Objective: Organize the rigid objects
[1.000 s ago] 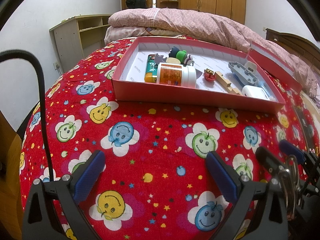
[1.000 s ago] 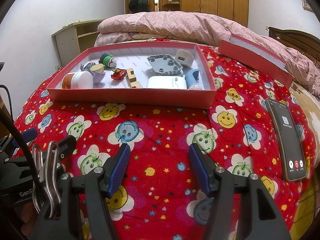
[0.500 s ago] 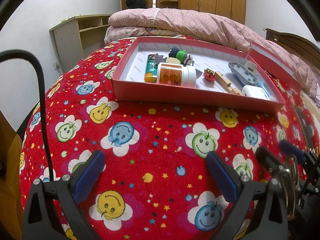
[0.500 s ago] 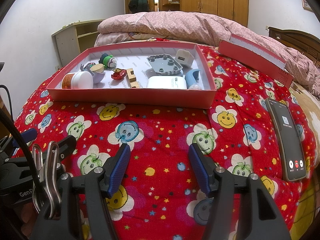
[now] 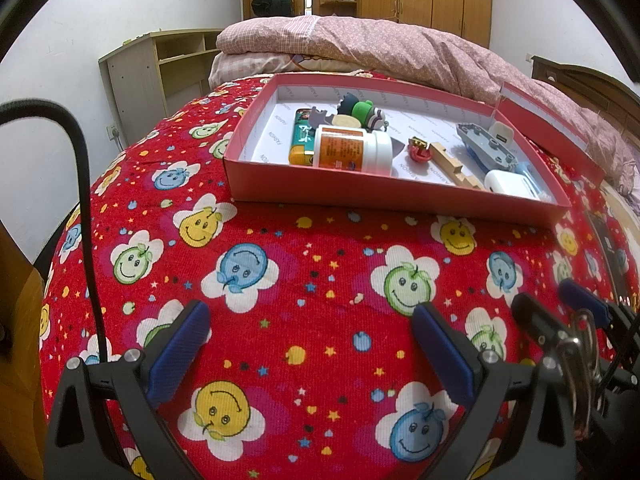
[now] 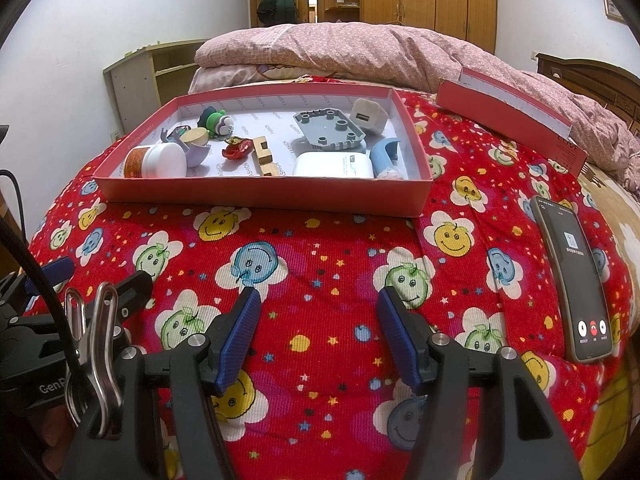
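A shallow red box (image 5: pixel 360 196) (image 6: pixel 260 200) lies on the bed's red smiley-print blanket. Inside it are a white pill bottle with an orange label (image 5: pixel 352 150) (image 6: pixel 156 160), a green-and-dark toy figure (image 5: pixel 362 110) (image 6: pixel 216 120), a small red toy (image 5: pixel 419 151) (image 6: pixel 237 148), a wooden block piece (image 5: pixel 452 164) (image 6: pixel 265 156), a grey plastic plate (image 5: pixel 486 146) (image 6: pixel 330 128), a white charger cube (image 6: pixel 368 116) and a white case (image 6: pixel 332 165). My left gripper (image 5: pixel 310 330) and right gripper (image 6: pixel 318 322) both hover open over bare blanket, well short of the box, nothing between their blue pads.
The box's red lid (image 6: pixel 512 116) leans at the back right. A phone (image 6: pixel 572 280) with a lit screen lies on the blanket to the right. A folded pink quilt (image 6: pixel 360 48) is behind the box. A wooden shelf unit (image 5: pixel 160 68) stands at the left wall.
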